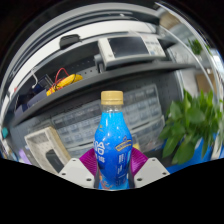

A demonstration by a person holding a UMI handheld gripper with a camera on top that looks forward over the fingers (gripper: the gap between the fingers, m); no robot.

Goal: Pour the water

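Here the hand-held gripper [113, 172] clamps a blue bottle [113, 140] between its two purple pads [139, 161], both pressing its sides; the bottle stands upright with its yellow cap [112, 98] on. No receiving cup is visible, so pouring looks not yet begun. The risks, as I judge them: the capped bottle cannot pour until opened, and the smooth plastic could slip or swing when tilted. Just beside it, a green plant [191, 124]. Beyond, a white keyboard [92, 122] on the worktop [160, 78], then a monitor [130, 47] at its far edge.
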